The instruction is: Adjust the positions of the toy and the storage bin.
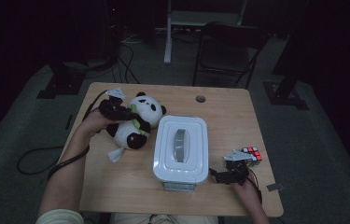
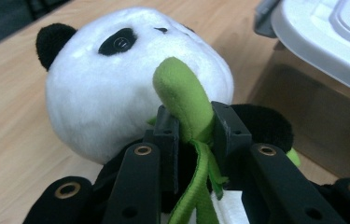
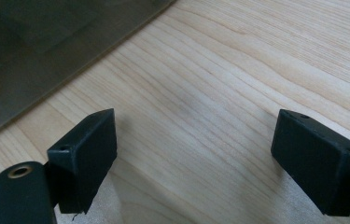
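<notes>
Left gripper [image 2: 195,126], forearm angled across the table [image 1: 116,182], pinches the panda's [image 2: 130,88] green leaf [image 2: 182,93]; right gripper [image 3: 193,158] rests released

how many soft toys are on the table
1: a plush panda at the table's far left, beside the white lidded box, with the left gripper clamped on its green stalk.

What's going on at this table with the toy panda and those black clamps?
A person sits at a wooden table with a clamp tool in each hand. The left gripper is pinched on the green strip of a toy panda, beside a white lidded box. The right gripper rests open over bare wood next to the box, near a puzzle cube.
</notes>
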